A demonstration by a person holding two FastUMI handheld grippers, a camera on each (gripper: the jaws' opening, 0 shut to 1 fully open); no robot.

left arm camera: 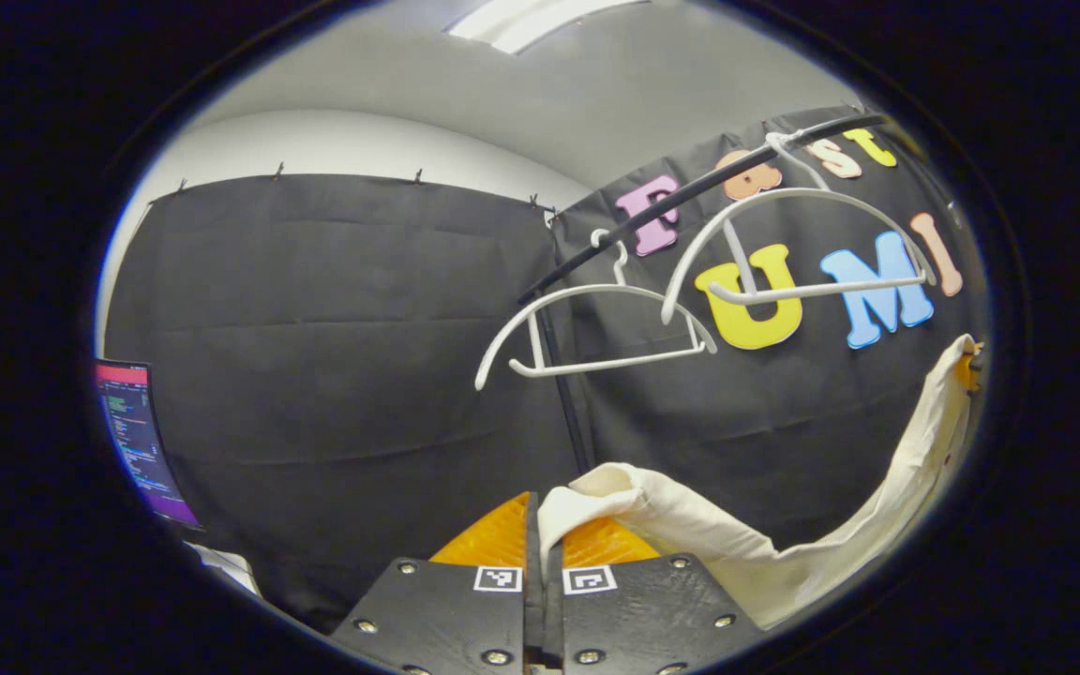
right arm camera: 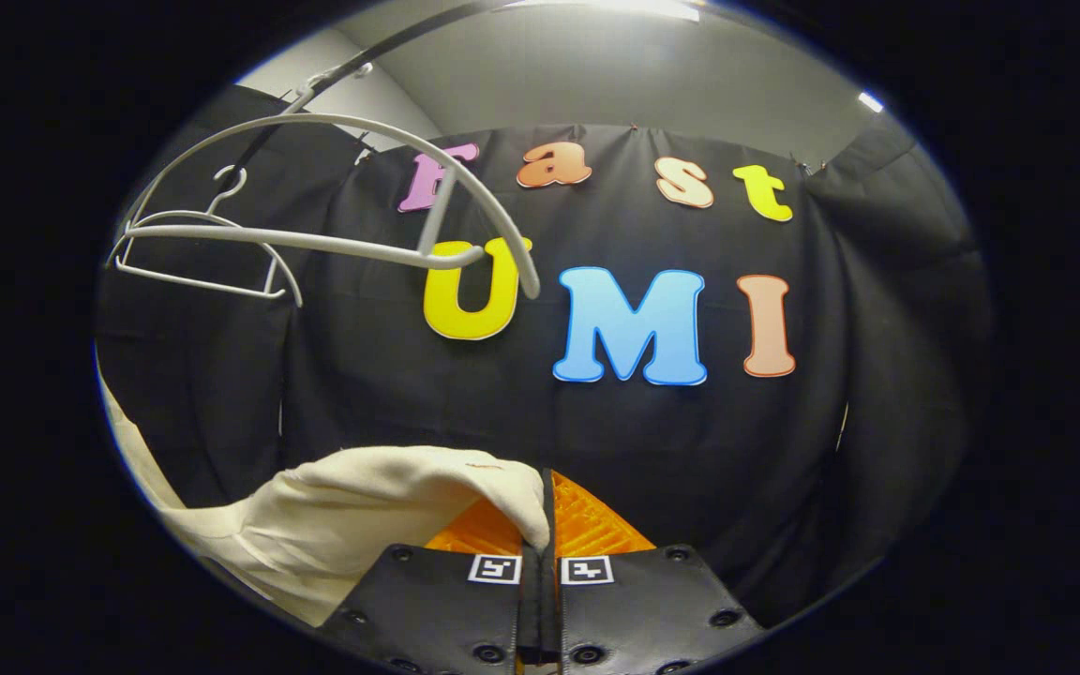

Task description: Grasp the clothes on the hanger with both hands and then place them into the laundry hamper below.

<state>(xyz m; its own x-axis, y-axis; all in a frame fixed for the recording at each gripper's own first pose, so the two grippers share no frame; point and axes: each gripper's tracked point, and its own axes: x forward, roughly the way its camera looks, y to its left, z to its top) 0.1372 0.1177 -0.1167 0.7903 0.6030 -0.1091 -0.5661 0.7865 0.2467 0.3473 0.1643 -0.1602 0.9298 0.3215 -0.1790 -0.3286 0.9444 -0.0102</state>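
Observation:
A cream cloth garment [left arm camera: 690, 534] is pinched in my left gripper [left arm camera: 536, 525], which is shut on one end of it. From there the cloth sags and runs up to the right edge, where the other gripper [left arm camera: 971, 366] holds its far end. In the right gripper view, my right gripper [right arm camera: 547, 525] is shut on a fold of the same garment [right arm camera: 381, 506], which trails off to the lower left. Two bare white hangers [left arm camera: 596, 328] [left arm camera: 802, 253] hang on a dark rail [left arm camera: 690, 202] above the cloth. In the right gripper view the hangers [right arm camera: 315, 234] are at the upper left.
A dark vertical pole [left arm camera: 563, 394] stands below the rail. A lit monitor [left arm camera: 132, 436] sits at the far left of the left gripper view. Black cloth walls close off the booth behind everything.

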